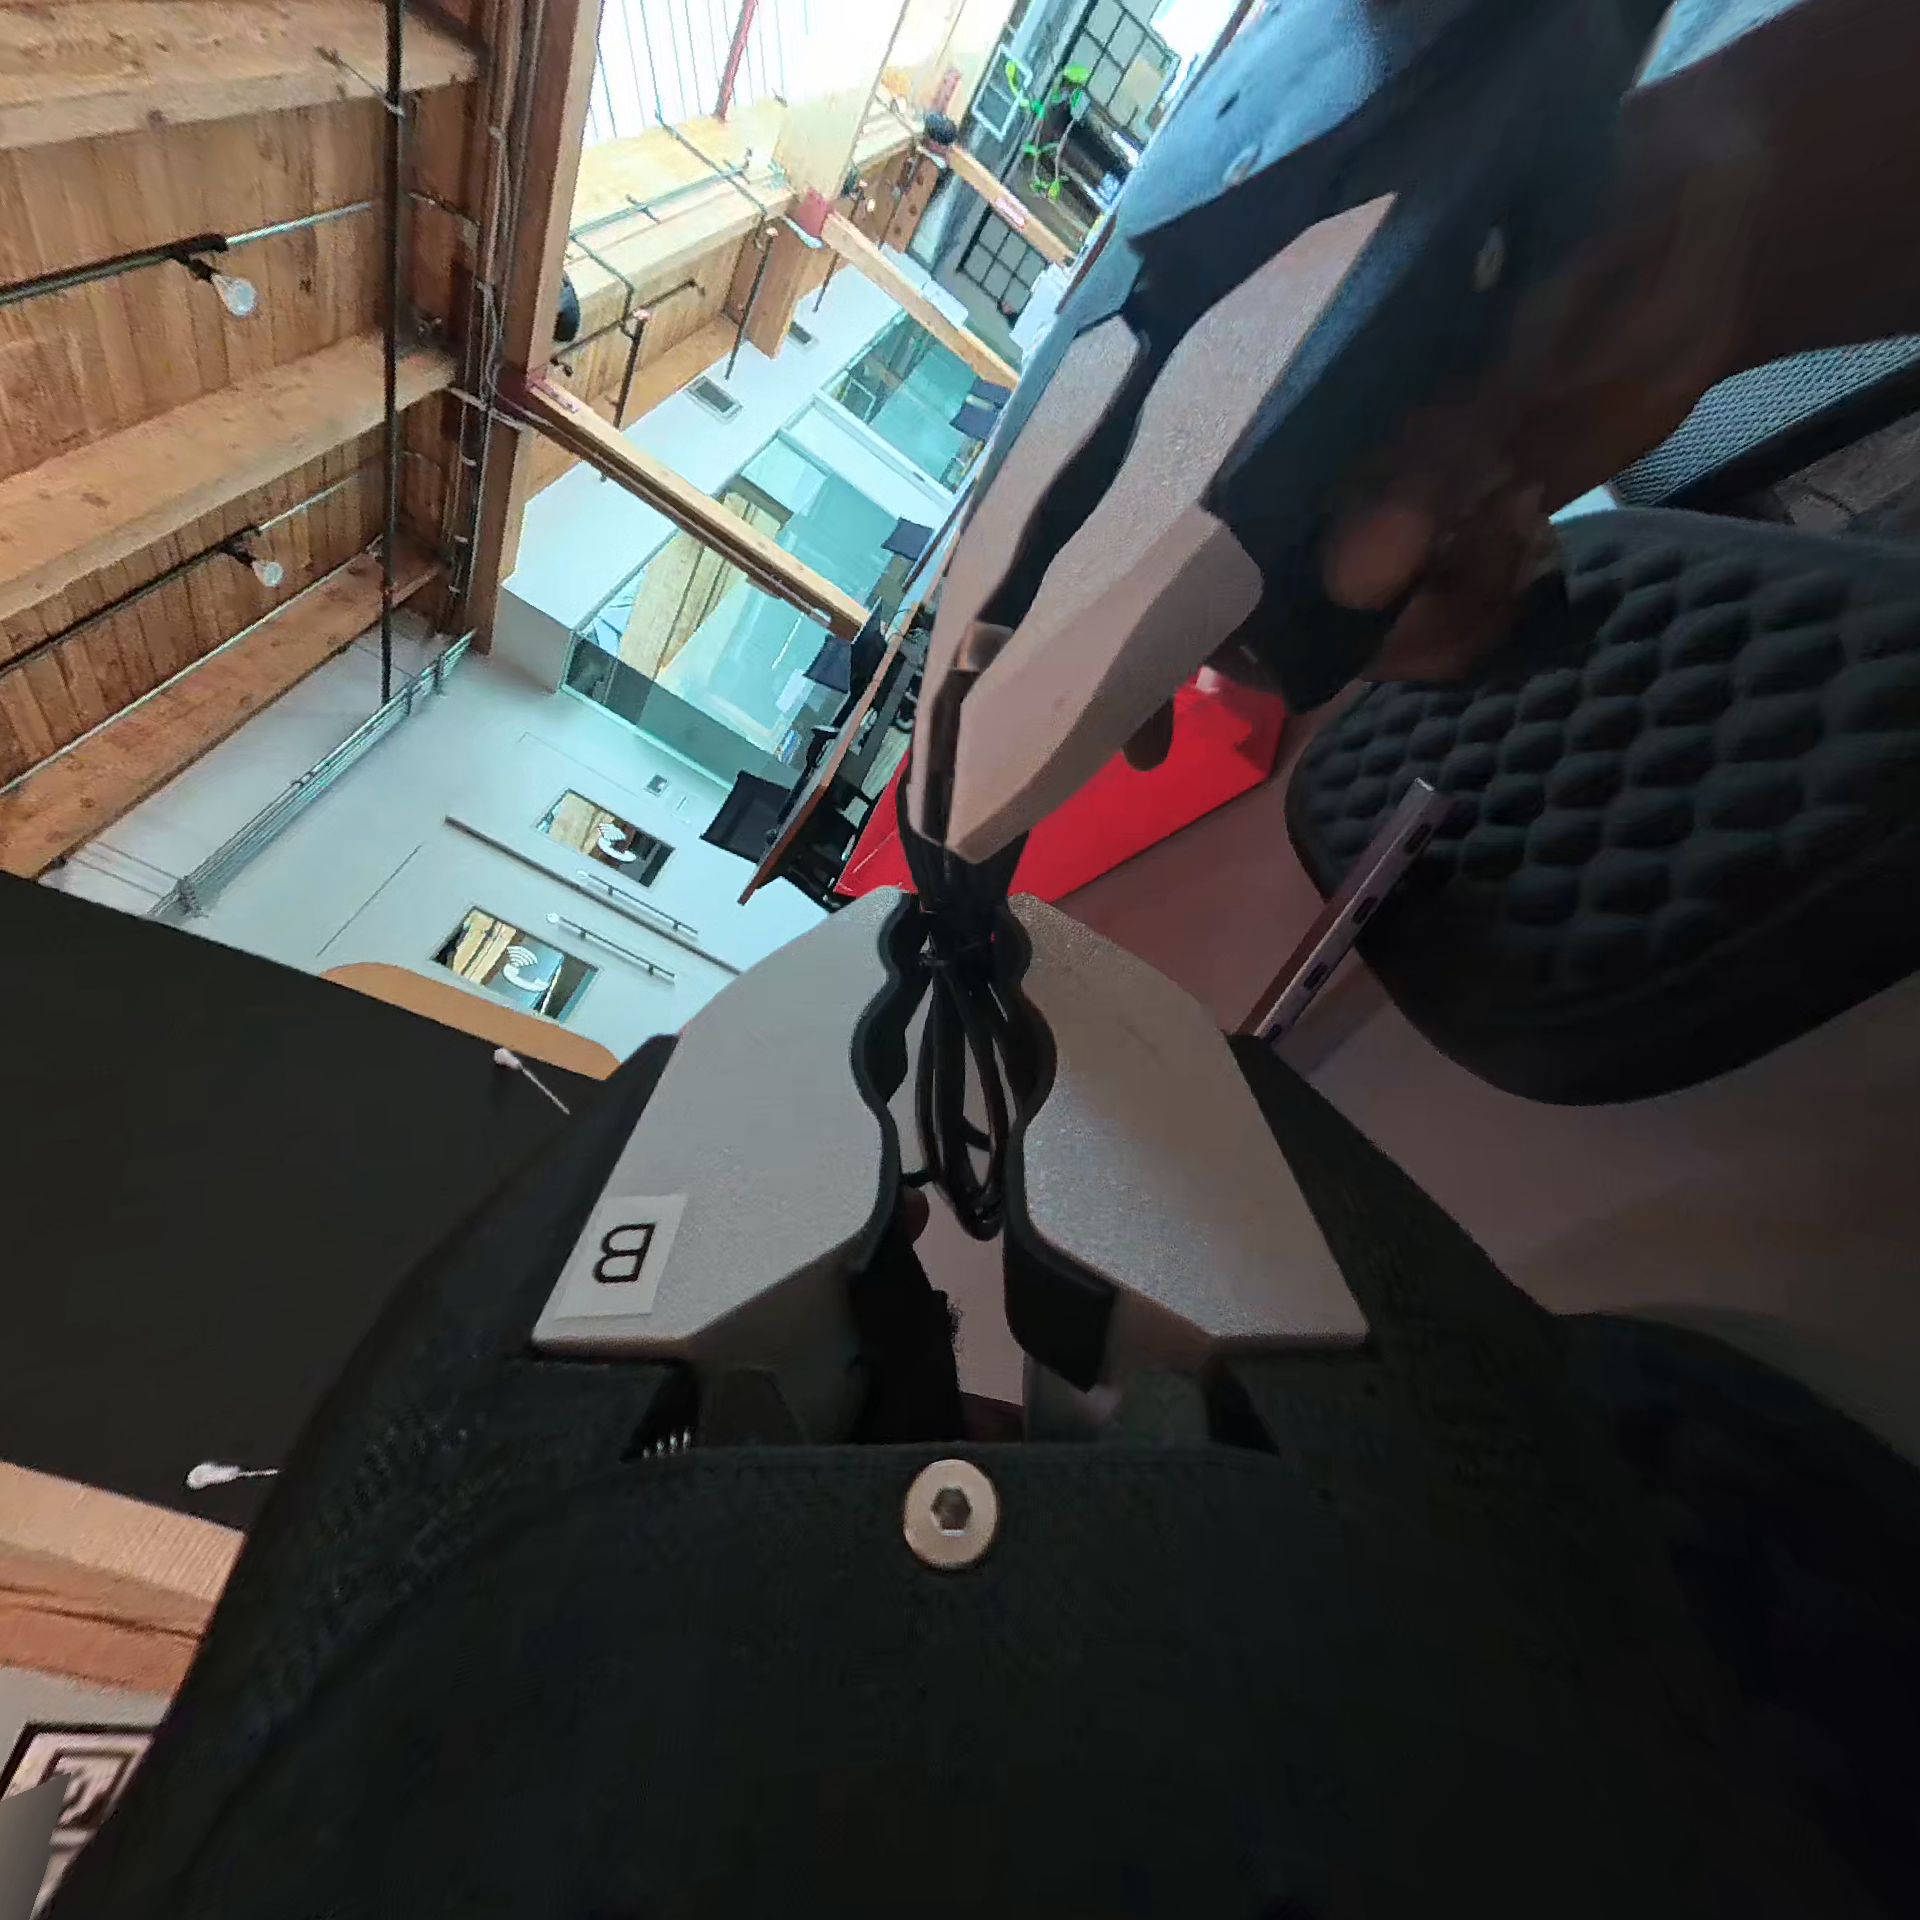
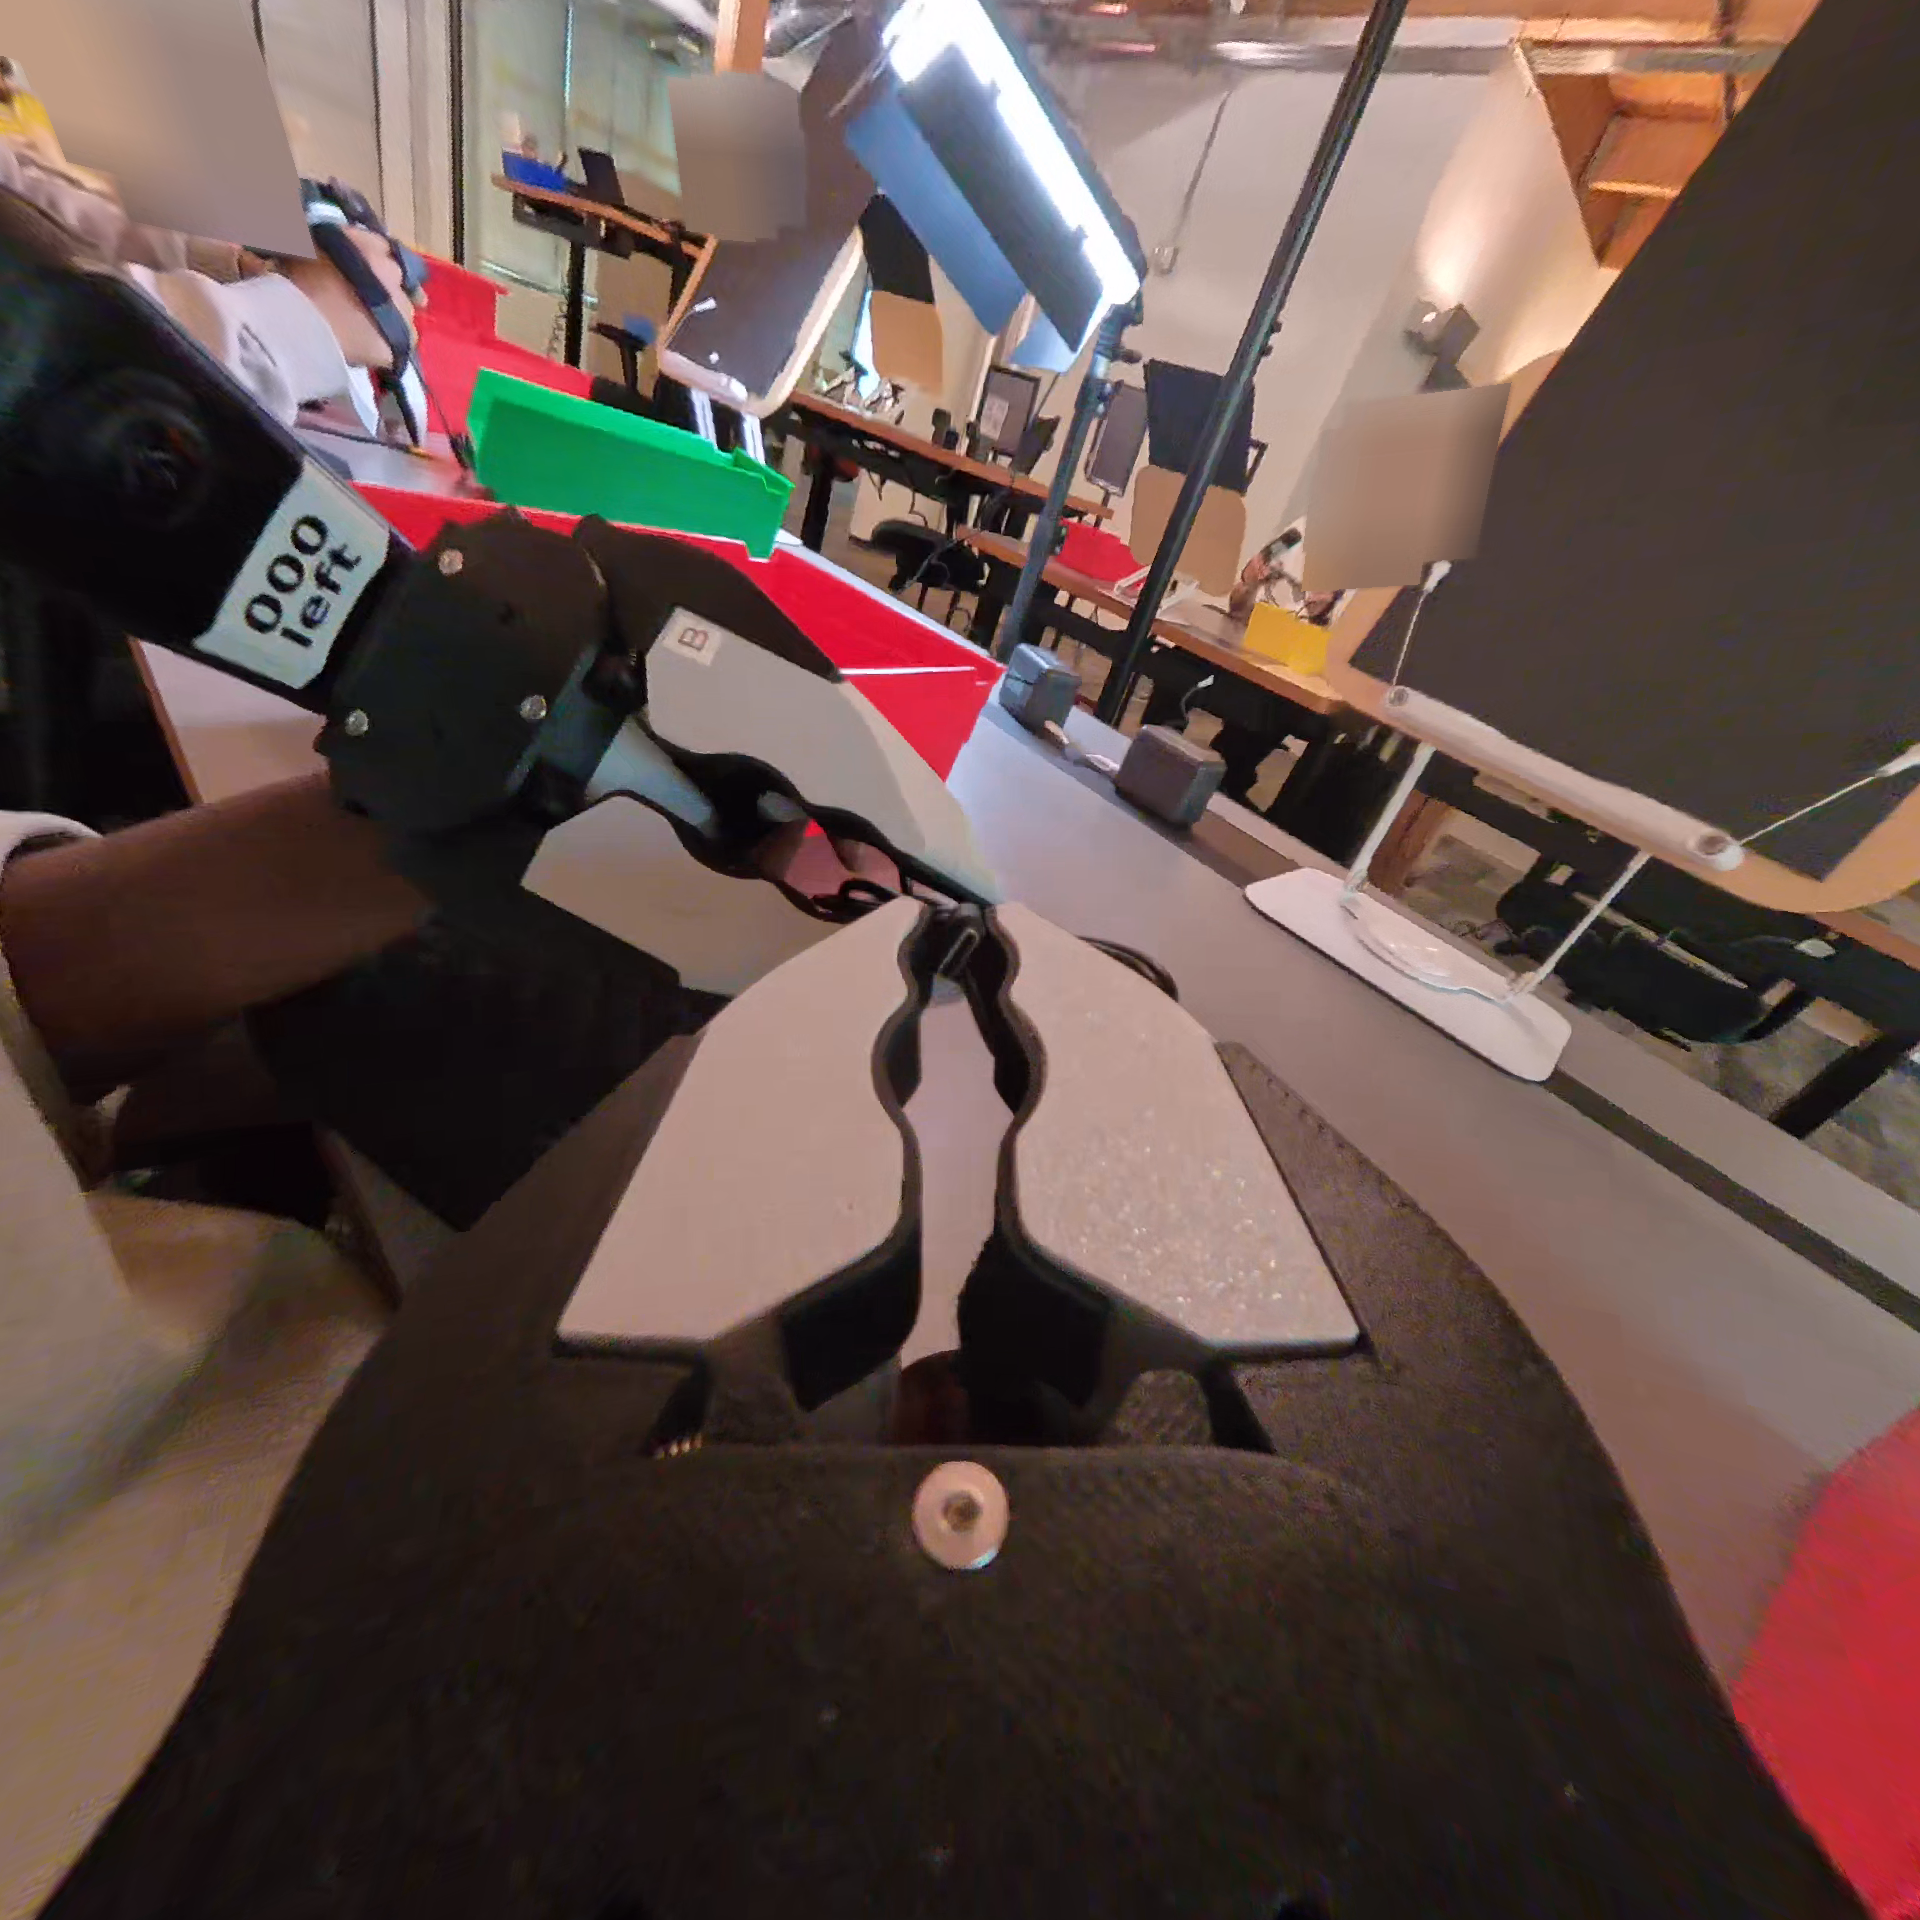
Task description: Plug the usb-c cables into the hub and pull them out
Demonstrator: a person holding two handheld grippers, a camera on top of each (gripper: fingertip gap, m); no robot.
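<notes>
Progress: early, by the look of it. Left gripper (image 1: 954,935) clamped on a bundled coil of thin black cable (image 1: 961,1091); right gripper (image 2: 961,935) pinching its plug (USB-C) (image 2: 958,948). Slim grey metal hub (image 1: 1351,925) apart, ports seemingly empty.

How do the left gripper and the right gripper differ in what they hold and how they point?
The left gripper is shut on a bundle of looped black cable; the right gripper pinches only the cable's USB-C plug at its tips. In its own view the left gripper points up toward the wooden ceiling; the right gripper points out along the grey table. They share grey fingers with wavy black pads, and their tips nearly meet.
</notes>
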